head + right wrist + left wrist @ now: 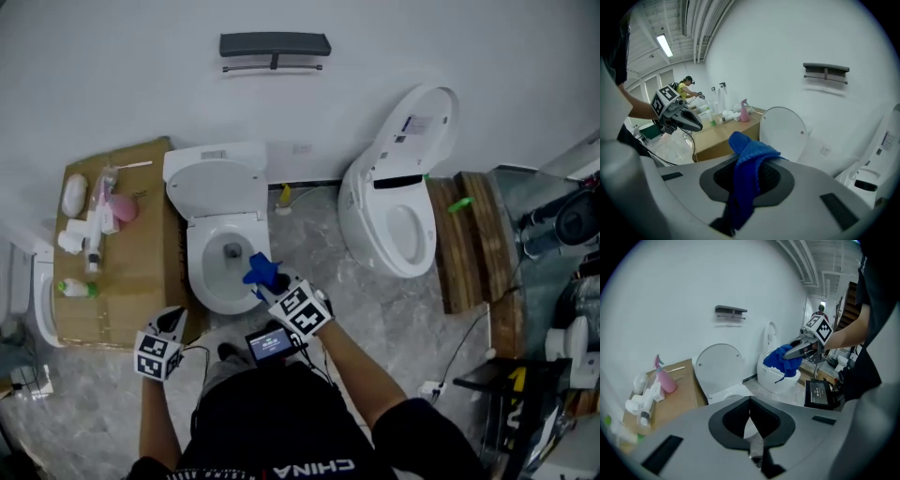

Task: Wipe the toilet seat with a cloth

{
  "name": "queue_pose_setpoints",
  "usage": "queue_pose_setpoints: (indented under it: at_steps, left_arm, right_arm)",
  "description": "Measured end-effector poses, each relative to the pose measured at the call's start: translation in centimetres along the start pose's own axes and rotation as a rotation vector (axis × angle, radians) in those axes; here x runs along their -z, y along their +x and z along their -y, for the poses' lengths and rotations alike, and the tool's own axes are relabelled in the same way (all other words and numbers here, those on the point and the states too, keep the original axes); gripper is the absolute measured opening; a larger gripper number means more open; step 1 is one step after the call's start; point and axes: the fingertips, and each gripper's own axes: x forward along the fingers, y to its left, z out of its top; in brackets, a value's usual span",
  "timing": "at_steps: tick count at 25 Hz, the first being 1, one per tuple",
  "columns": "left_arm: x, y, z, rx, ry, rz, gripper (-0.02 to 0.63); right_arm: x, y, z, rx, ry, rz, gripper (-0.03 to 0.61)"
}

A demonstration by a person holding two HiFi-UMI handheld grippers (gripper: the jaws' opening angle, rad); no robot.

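Note:
A white toilet (200,267) stands with its lid (217,186) raised against the wall. My right gripper (269,289) hovers over the bowl's front right rim, shut on a blue cloth (260,270). In the right gripper view the cloth (749,157) hangs bunched out of the jaws, with the lid (783,133) behind it. My left gripper (173,325) hangs to the left of the bowl's front, shut and holding nothing. In the left gripper view its jaws meet with nothing between them, and the right gripper (799,350) with the cloth (780,361) shows beyond.
A cardboard box (141,272) left of the toilet carries a pink spray bottle (120,206) and several white bottles. A second toilet (398,202) stands to the right beside wooden boards (469,244). A small screen (270,343) hangs at my waist. A dark shelf (275,45) is on the wall.

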Motion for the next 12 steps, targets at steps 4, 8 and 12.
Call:
queue_pose_setpoints:
  at_steps: [4,8,12]
  left_arm:
    - [2.5,-1.9,1.6,-0.024,-0.057,-0.010,0.011]
    - [3.6,-3.6,3.4,-0.043,-0.105,0.001,0.011]
    - [5.5,-5.6,4.6,-0.047,-0.084,0.013,0.011]
  right_arm:
    - [1.1,-0.2,-1.7,-0.037,-0.056,-0.006,0.071]
    - [2.2,0.3,-3.2,-0.077,-0.080,-0.011,0.071]
    - [4.2,0.8,-5.6,-0.088,-0.170,-0.053,0.071]
